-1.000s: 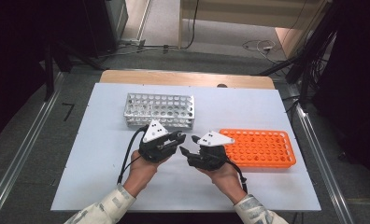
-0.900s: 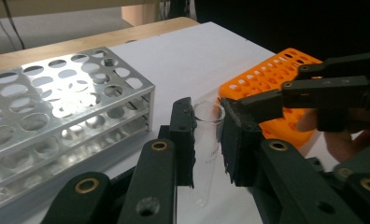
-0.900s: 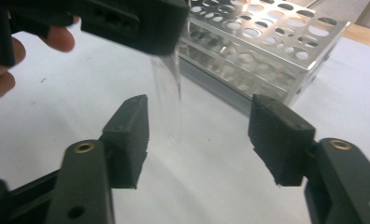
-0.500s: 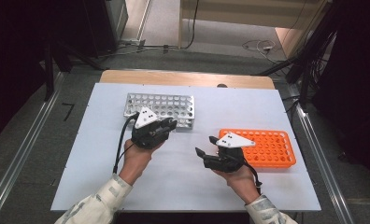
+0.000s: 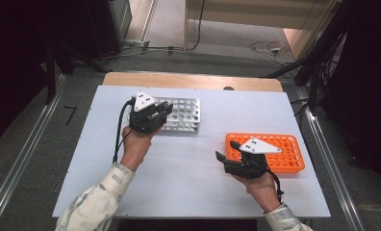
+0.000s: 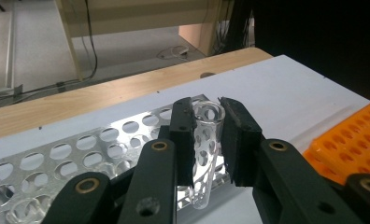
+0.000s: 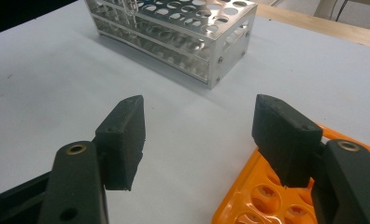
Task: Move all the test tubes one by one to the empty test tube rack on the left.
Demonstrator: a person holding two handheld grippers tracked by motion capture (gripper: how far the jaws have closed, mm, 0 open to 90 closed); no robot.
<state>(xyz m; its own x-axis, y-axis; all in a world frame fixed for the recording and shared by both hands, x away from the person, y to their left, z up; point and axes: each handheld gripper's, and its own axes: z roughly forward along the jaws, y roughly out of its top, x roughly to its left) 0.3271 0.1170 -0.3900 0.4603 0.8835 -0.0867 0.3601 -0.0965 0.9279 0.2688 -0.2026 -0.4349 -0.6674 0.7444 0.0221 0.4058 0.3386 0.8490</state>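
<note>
My left gripper [image 5: 165, 109] is shut on a clear empty test tube [image 6: 204, 154], held upright just below its rim. It hangs over the near left part of the metal tube rack [image 5: 184, 115], whose round holes [image 6: 80, 158] lie right behind the tube. My right gripper [image 5: 225, 150] stands open at the left end of the orange tube rack [image 5: 281, 150]. Its jaws have just been opening, and nothing is between them [image 7: 199, 135]. Beyond them, the metal rack [image 7: 174, 32] sits across bare table.
The white table top [image 5: 198, 183] carries both racks, the metal one at the back left and the orange one [image 7: 248, 205] at the front right. A wooden strip [image 5: 193, 81] runs along the far edge. Cables lie on the floor beyond.
The two grippers were close together at the table's middle and have drawn apart. The left one went up and left to the metal rack, the right one rightward to the orange rack.
</note>
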